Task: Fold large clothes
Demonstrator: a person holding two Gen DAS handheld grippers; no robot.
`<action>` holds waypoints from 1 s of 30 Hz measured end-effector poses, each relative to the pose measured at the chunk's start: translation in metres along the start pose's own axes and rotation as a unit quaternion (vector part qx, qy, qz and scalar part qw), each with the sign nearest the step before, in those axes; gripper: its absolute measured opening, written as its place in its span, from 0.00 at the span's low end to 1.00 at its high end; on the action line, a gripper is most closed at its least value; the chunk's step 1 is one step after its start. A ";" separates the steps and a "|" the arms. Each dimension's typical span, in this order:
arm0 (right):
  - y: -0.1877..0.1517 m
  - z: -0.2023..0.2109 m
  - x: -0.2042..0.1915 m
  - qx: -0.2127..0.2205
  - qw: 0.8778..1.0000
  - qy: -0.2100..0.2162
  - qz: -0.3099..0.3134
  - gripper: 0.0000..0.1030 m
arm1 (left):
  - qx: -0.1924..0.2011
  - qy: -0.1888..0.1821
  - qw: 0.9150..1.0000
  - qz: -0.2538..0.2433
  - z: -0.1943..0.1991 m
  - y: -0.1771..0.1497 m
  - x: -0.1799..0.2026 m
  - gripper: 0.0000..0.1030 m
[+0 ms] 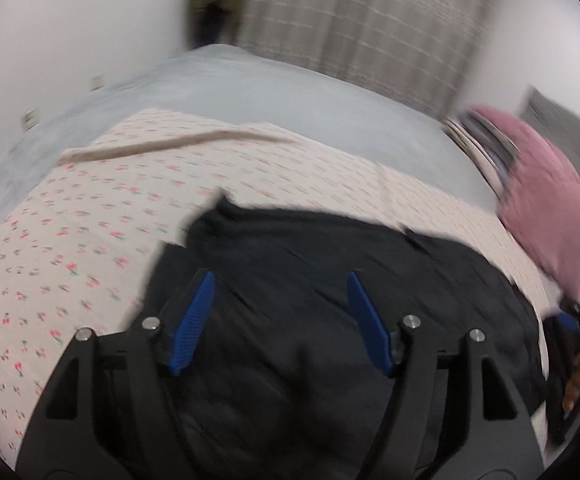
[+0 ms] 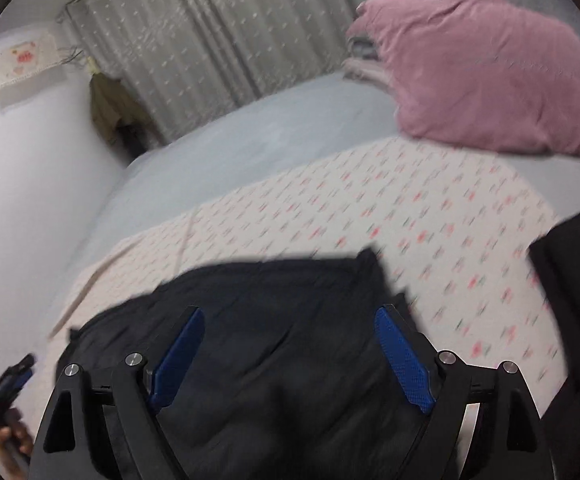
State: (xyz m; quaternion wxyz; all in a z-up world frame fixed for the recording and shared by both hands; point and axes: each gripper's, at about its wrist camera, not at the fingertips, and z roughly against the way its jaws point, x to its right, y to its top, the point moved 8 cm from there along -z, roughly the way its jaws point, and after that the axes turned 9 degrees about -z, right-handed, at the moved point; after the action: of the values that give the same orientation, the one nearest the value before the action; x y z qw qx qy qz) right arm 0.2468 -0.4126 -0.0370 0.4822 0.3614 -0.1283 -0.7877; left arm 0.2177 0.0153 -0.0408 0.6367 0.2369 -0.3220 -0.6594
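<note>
Both grippers, left gripper point(image 1: 281, 316) and right gripper point(image 2: 290, 356), hover with fingers spread over the black garment point(image 1: 330, 264); blur suggests repositioning. Next move: pinch an edge to fold.

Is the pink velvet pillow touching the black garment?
Apart. The right wrist view shows the pink velvet pillow and black garment separated by floral sheet.

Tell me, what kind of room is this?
Most likely a bedroom: a wide bed with a pale blue sheet, a plump pink pillow on it, and long grey patterned curtains behind.
</note>
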 end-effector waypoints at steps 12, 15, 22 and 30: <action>-0.075 -0.052 -0.028 -0.053 0.991 -0.056 0.105 0.86 | -0.090 0.000 0.995 -0.042 -0.064 -0.055 0.058 0.68; -0.078 -0.070 -0.023 -0.062 0.989 -0.061 0.123 0.86 | -0.103 0.003 0.994 -0.034 -0.071 -0.061 0.053 0.68; -0.091 -0.098 -0.013 -0.104 0.986 -0.075 0.106 0.87 | -0.111 0.018 0.992 -0.056 -0.074 -0.066 0.057 0.68; -0.081 -0.073 -0.023 -0.072 0.990 -0.075 0.097 0.88 | -0.078 0.003 0.996 -0.049 -0.038 -0.050 0.069 0.68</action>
State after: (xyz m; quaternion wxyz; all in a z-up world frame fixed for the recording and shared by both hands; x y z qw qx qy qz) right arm 0.2498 -0.3416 -0.1224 0.5697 0.2520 -0.1415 -0.7693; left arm 0.2055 -0.0592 -0.0957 0.6208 0.2043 -0.2560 -0.7123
